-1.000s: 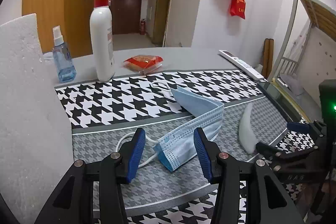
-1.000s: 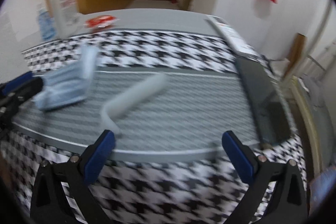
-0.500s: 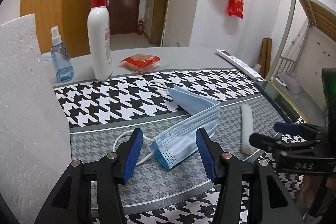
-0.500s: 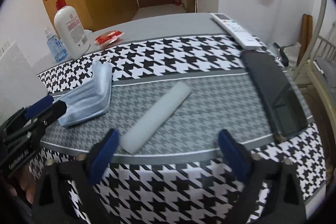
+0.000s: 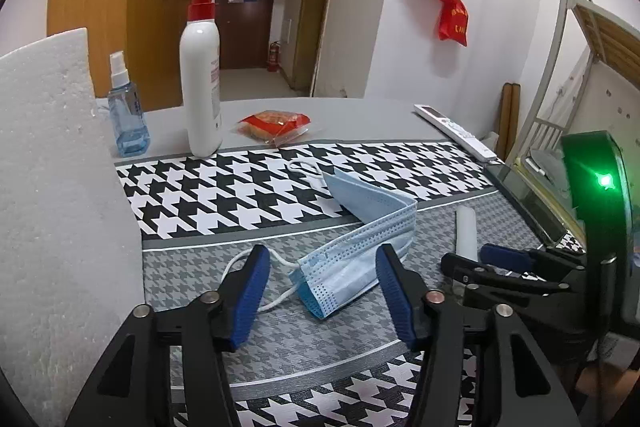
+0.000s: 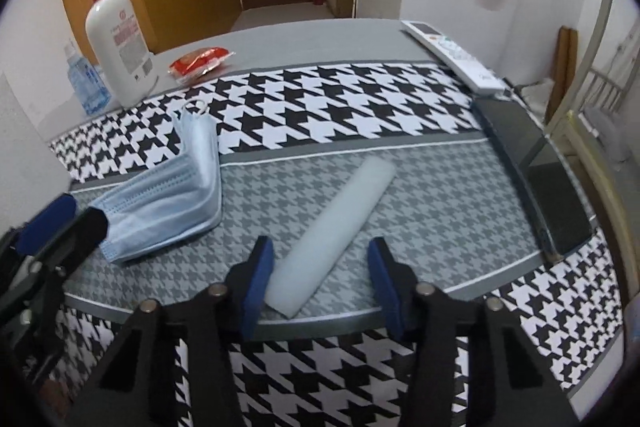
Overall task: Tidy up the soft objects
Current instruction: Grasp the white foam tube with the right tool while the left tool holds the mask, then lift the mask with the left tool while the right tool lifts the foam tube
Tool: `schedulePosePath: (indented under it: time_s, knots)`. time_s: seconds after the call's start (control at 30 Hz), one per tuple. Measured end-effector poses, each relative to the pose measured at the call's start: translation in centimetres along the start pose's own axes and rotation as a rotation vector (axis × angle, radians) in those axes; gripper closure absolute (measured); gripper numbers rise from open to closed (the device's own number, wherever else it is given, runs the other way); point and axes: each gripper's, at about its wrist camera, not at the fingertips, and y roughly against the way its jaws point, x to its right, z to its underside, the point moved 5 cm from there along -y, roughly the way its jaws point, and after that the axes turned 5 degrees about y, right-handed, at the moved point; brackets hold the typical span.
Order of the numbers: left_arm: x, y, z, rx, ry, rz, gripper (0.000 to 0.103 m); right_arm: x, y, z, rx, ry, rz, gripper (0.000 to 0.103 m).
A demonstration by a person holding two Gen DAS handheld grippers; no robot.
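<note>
The left gripper has its fingers spread, and the near end of the folded blue face mask lies on the houndstooth cloth in the gap between them, nearer the right-hand pad, with a white ear loop curling toward the left-hand pad. The likely slip here is that the pads close on the loop or on only the top ply, so the mask unfolds or trails from its elastic when lifted. The right gripper is also spread, and the close end of the pale foam strip sits between its fingers, hard against the left-hand pad and well off the right one. A squeeze from that offset could push the strip sideways or pivot it instead of pinching it, and foam this soft may crush and spring out. The strip's near end also lies close to the table edge, so a nudge could tip it off. The two tools stand close, each visible in the other's view, and they could collide. Beyond the fingertips, the pump bottle, spray bottle, snack packet and remote stand well clear, at little risk.
</note>
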Motion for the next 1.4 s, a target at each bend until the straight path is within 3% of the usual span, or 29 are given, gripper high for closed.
schedulePosePath:
  time_s: [0.23,0.37,0.67,0.8,1.17,1.23,1.4]
  knots:
    - [0.3,0.1,0.0,0.007,-0.014,0.004,0.044,-0.2,-0.2,-0.4,0.012,0.037,0.012,0.075]
    - [0.3,0.1,0.1,0.001,-0.017,0.005,0.044,0.3,0.7,-0.1,0.035,0.066,-0.044,0.083]
    - [1.4,-1.0,0.7,-0.049,-0.064,0.049,0.043,1.7,4.0,1.4,0.102,0.18,-0.053,0.084]
    - [2.2,-1.7,0.9,-0.079,-0.091,0.072,0.035,2.2,3.5,2.5,0.083,0.159,-0.09,0.083]
    - [2.7,-4.0,1.0,-0.163,-0.092,0.107,0.035,2.2,2.9,3.2,0.07,0.142,-0.137,0.083]
    - [2.6,-4.3,1.1,-0.175,-0.083,0.108,0.052,2.3,3.1,3.2,0.075,0.139,-0.14,0.083]
    - [3.1,-4.9,1.5,-0.213,-0.088,0.133,0.078,2.5,3.0,3.3,0.075,0.132,-0.151,0.083]
